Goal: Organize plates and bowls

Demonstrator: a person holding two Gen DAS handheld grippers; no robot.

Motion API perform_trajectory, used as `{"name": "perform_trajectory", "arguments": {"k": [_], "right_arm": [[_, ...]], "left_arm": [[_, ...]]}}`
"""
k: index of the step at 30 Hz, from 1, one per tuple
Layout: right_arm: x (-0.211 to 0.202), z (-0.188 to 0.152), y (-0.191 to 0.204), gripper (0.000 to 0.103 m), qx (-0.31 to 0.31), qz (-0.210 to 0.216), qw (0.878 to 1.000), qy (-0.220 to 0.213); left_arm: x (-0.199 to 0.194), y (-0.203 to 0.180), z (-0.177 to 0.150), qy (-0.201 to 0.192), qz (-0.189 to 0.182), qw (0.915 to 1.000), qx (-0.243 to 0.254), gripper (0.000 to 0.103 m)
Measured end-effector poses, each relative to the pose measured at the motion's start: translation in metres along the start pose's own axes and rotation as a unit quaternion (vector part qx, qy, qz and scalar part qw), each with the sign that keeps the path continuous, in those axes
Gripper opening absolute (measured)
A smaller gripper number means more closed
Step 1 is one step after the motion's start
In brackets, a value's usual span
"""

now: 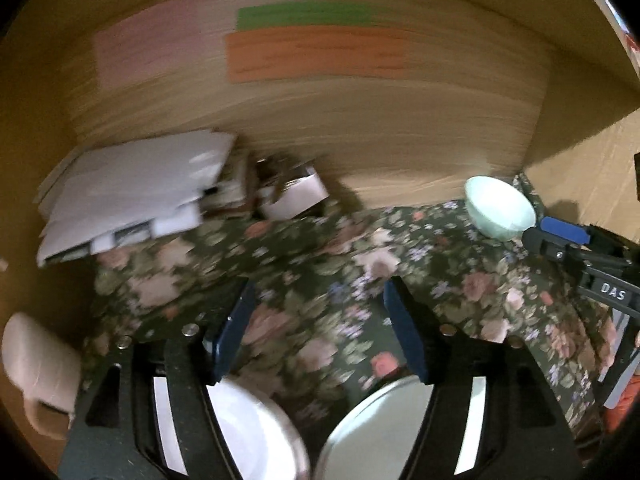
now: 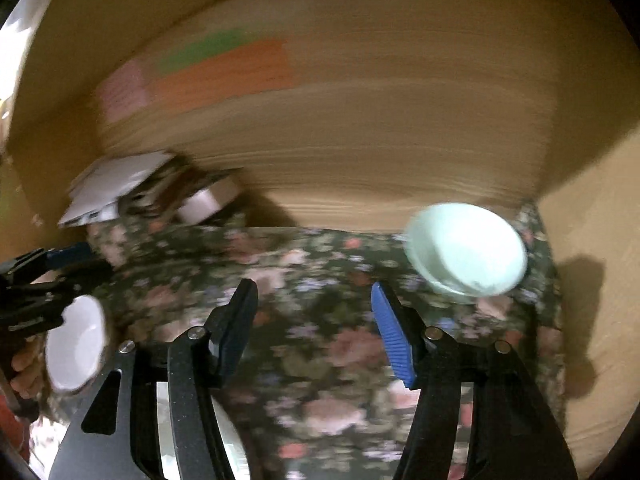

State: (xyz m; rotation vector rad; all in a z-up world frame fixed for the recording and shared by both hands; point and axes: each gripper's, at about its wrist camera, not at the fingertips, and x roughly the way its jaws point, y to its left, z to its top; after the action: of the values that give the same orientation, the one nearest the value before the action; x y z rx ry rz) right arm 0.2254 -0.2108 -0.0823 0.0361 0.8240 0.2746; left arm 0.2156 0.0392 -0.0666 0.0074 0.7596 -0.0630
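Observation:
My left gripper (image 1: 318,332) is open above the floral cloth, with nothing between its blue pads. Just below it, at the bottom edge, lie a white bowl (image 1: 256,432) and a pale plate (image 1: 380,428) side by side. A mint-green bowl (image 1: 500,210) stands at the back right by the wooden wall. My right gripper (image 2: 314,328) is open too, over bare cloth, with the mint-green bowl (image 2: 468,256) ahead and to its right. In the right wrist view the white bowl (image 2: 76,348) sits at the far left under the left gripper (image 2: 60,258). Both views are blurred.
The floral tablecloth (image 1: 320,264) ends at a wooden back wall (image 1: 360,128) bearing coloured paper sheets. White boxes (image 1: 132,192) are piled at the back left. A pale pink mug (image 1: 36,364) sits at the left edge. A side panel (image 2: 592,240) closes the right.

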Motion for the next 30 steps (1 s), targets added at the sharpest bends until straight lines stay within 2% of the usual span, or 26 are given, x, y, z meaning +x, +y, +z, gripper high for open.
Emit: {"name": "perform_trajectory", "arguments": {"k": [7,11,17,27,30], "right_arm": [[0.013,0.001,-0.047,0.056,0.049,-0.052,0.997,0.015],[0.023,0.002,-0.077,0.056,0.083,-0.072,0.994,0.024],[0.047,-0.001,-0.105,0.056,0.112,-0.113,0.986,0.04],[0.078,-0.004,-0.135,0.055,0.154,-0.116,0.978,0.077],[0.085,-0.004,-0.138,0.05,0.16,-0.109,0.978,0.083]], "left_arm": [[0.034,-0.034,0.024,0.007,-0.026,0.9994,0.022,0.069],[0.052,-0.048,0.035,0.014,-0.026,0.9991,0.032,0.069],[0.076,-0.061,0.044,0.04,-0.041,0.9975,0.042,0.069],[0.1,-0.067,0.049,0.045,-0.04,0.997,0.05,0.069],[0.099,-0.069,0.049,0.037,-0.041,0.997,0.056,0.069]]}}
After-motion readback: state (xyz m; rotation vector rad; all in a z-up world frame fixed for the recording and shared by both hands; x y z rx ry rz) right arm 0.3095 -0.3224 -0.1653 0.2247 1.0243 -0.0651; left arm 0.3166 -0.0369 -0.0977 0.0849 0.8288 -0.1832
